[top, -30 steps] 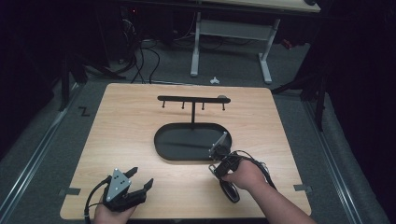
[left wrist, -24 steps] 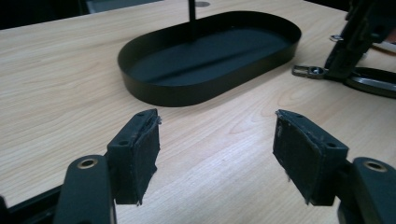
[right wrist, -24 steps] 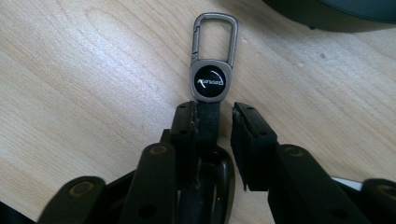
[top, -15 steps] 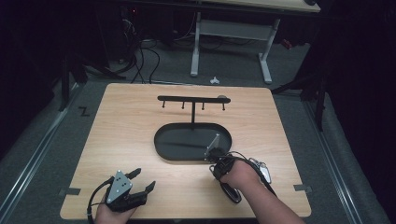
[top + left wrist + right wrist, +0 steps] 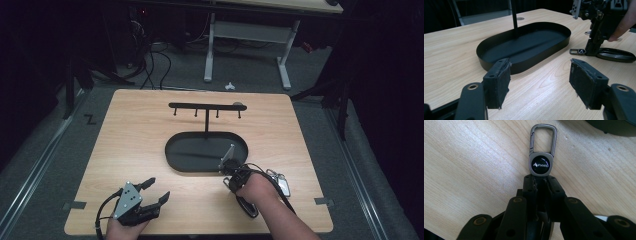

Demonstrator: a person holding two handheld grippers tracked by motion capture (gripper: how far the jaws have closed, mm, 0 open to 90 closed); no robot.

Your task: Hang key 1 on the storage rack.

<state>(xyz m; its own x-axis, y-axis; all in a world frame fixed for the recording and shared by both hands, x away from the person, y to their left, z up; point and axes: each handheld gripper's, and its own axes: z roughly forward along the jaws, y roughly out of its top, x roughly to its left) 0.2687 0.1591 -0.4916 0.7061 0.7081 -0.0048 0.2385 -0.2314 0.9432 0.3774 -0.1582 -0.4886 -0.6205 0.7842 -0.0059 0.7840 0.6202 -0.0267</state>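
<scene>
Left gripper (image 5: 150, 192) rests low near the table's front edge, jaws wide apart; right gripper (image 5: 540, 180), jaws just closing, pinches a keychain clip (image 5: 541, 152) against the tabletop.

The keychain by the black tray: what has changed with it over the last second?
The right gripper has dipped toward the table, and its fingers have just been closing; they now pinch the keychain by its lower end. The left gripper stayed open and still. The tray and hook stand did not move.

grip: carabiner keychain (image 5: 540, 165) is pinched at its lower end by the right gripper (image 5: 540, 185)
surface: it's laid flat on the wooden table (image 5: 471, 162)
</scene>
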